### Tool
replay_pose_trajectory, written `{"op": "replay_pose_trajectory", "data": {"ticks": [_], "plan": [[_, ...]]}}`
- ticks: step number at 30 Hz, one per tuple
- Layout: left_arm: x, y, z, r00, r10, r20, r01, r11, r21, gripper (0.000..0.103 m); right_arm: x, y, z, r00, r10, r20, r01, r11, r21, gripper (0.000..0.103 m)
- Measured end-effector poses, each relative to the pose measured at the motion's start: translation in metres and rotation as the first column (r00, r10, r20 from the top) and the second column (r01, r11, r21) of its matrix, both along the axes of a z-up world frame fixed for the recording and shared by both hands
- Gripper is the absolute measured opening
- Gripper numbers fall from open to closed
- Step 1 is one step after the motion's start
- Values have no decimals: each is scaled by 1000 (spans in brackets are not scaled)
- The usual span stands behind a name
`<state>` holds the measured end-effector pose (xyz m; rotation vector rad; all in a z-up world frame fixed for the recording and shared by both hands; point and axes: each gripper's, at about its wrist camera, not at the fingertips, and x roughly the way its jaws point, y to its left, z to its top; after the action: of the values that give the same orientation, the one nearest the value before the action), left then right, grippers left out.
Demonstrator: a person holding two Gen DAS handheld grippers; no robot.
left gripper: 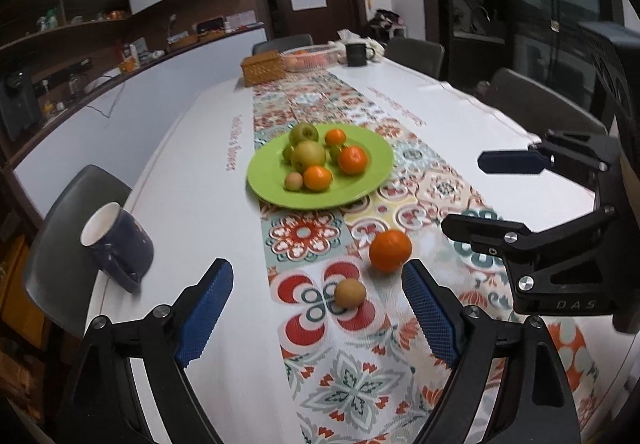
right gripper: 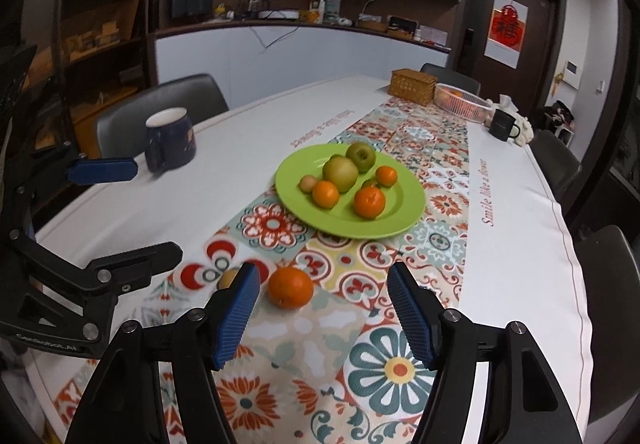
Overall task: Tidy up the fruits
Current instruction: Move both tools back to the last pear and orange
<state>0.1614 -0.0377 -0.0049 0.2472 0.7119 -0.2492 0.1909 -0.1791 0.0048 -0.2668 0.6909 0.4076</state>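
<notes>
Tablecloth, orange before right claw

- Left wrist view: low over the counter, facing along it toward the green plate.
- Right wrist view: same, from the right.
- Both share plate, loose orange.

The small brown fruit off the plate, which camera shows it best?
The left wrist view: the small brown fruit lies unobstructed on the runner between the open jaws. In the right wrist view it is mostly hidden behind a blue finger pad.
</notes>
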Motion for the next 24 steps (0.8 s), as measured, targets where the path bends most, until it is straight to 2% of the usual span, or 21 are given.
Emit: {"op": "replay_pose_trajectory", "data": {"ticks": [14, 19, 24], "plan": [[33, -6, -55, 984, -115, -135, 126, 989, 81, 83, 22, 17, -50, 988, 57, -142, -72, 993, -98, 67], [45, -7, -69, 974, -136, -180, 153, 985, 84, 76, 34, 23, -64, 982, 69, -179, -91, 989, -120, 67], [55, -6, -79, 966, -128, -223, 139, 990, 34, 65, 42, 27, -72, 977, 76, -198, -102, 987, -120, 66]]}}
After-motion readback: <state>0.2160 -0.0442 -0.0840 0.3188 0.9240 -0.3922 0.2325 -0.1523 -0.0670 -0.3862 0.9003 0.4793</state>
